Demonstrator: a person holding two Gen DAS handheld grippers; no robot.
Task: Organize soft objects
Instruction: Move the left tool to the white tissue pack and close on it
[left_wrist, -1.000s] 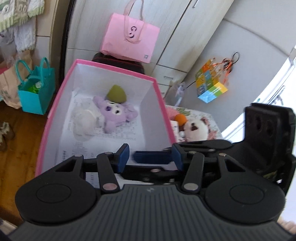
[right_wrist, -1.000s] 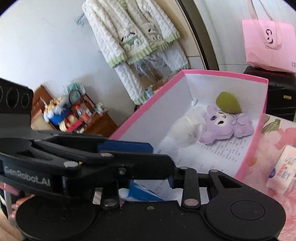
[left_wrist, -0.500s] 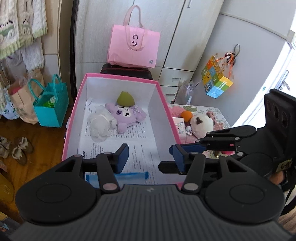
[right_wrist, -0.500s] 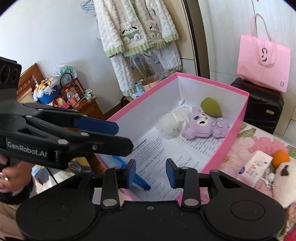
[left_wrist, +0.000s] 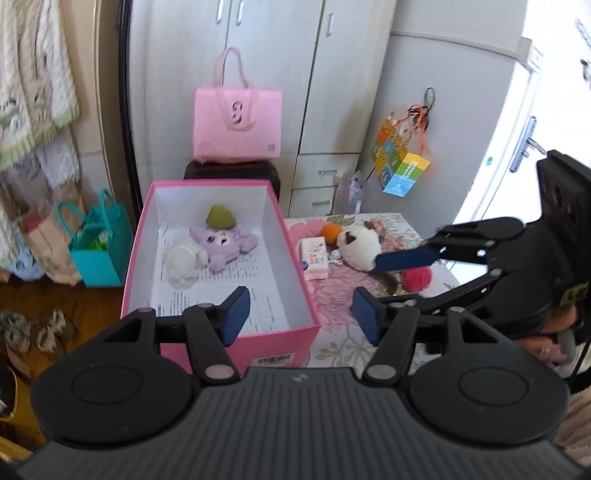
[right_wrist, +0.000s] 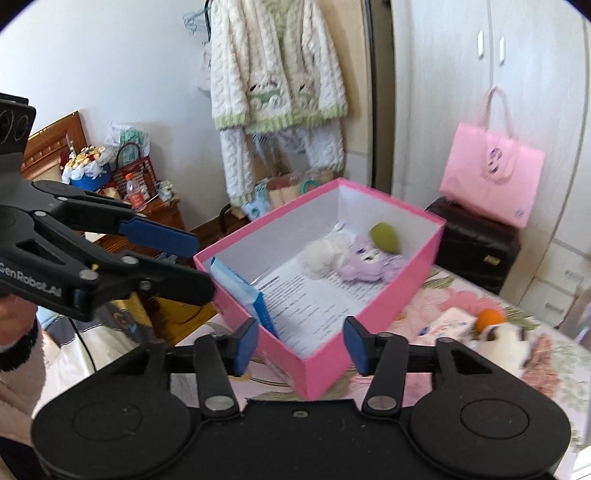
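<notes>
Here, the left hand-held gripper (left_wrist: 299, 310) and the right hand-held gripper (right_wrist: 299, 345) both hang with fingers apart and empty above the near end of the pink box (left_wrist: 291, 258). A purple plush (left_wrist: 223, 243), white plush (left_wrist: 183, 260) and green piece (left_wrist: 220, 218) lie at the box's far end. A panda plush (left_wrist: 356, 245), orange ball (left_wrist: 330, 232) and red yarn ball (left_wrist: 417, 277) remain on the table (left_wrist: 332, 295) beside it. Judged best: approach the panda from above, close on its body, and lift clear of the box wall.

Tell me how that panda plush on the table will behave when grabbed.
The panda plush looks stuffed and furry, so it should squash under the claw and probably weighs little. Its rounded head may roll or flop when lifted. It lies against the orange ball, which could get nudged.
</notes>
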